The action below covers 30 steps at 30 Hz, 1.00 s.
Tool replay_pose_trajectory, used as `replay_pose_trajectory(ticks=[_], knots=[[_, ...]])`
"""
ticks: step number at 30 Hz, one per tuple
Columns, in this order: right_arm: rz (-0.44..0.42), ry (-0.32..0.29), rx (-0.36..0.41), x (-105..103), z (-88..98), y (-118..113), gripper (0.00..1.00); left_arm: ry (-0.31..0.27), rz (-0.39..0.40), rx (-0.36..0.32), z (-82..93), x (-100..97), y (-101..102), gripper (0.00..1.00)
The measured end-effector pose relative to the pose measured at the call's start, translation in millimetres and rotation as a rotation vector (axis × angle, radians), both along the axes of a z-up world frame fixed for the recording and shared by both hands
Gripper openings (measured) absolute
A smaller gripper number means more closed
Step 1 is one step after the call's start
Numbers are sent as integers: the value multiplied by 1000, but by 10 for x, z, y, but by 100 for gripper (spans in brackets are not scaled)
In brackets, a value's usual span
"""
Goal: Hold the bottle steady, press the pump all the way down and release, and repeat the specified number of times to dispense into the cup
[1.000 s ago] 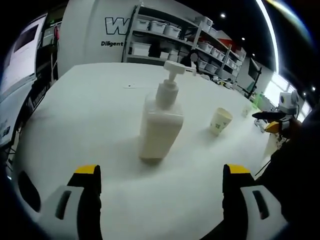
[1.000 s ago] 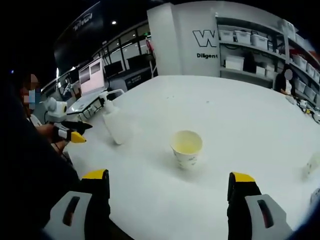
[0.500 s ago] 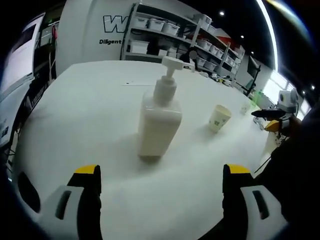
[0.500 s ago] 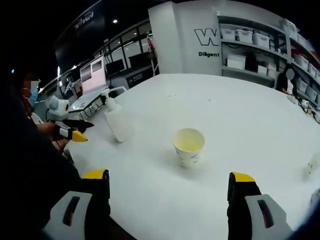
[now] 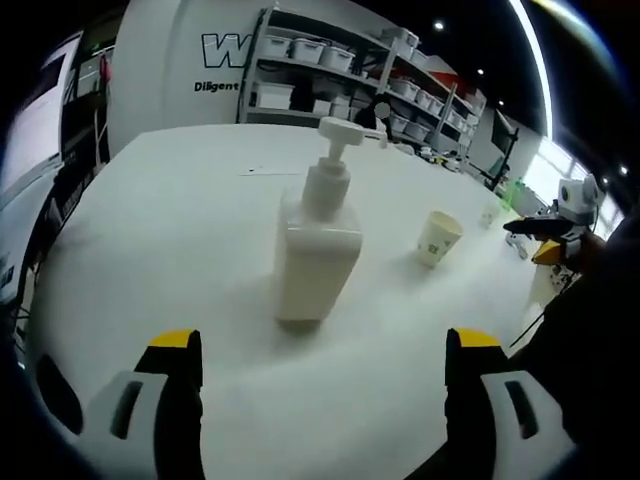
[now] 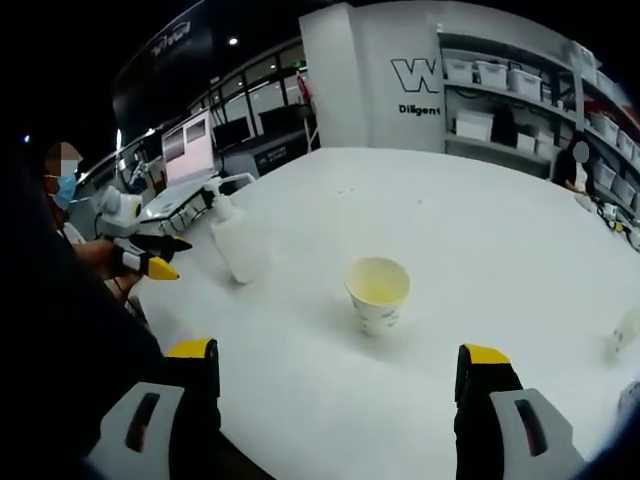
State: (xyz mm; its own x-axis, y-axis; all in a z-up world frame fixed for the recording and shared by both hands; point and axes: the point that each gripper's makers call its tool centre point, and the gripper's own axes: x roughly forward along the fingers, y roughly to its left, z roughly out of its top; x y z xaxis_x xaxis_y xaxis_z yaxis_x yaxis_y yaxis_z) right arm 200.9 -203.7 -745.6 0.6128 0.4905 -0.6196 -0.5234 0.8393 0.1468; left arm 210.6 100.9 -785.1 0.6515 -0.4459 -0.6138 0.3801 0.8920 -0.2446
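Left gripper (image 5: 318, 405) wide open, empty, nearer pump bottle (image 5: 315, 250), upright straight ahead on table (image 5: 180, 230). Right gripper (image 6: 340, 410) wide open, empty, faces cup (image 6: 377, 293).

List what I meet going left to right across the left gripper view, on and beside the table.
Pump bottle → paper cup → right gripper, held at the table's right edge.
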Motion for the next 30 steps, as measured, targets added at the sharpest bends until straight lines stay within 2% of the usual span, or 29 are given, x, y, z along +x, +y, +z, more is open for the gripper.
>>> replay_pose_trajectory(ticks=[13, 30], knots=[[6, 3, -5, -49, -9, 9, 99, -3, -7, 23, -39, 58, -48, 99], [-6, -6, -23, -84, 25, -66, 99, -38, 18, 42, -42, 324, -153, 97]])
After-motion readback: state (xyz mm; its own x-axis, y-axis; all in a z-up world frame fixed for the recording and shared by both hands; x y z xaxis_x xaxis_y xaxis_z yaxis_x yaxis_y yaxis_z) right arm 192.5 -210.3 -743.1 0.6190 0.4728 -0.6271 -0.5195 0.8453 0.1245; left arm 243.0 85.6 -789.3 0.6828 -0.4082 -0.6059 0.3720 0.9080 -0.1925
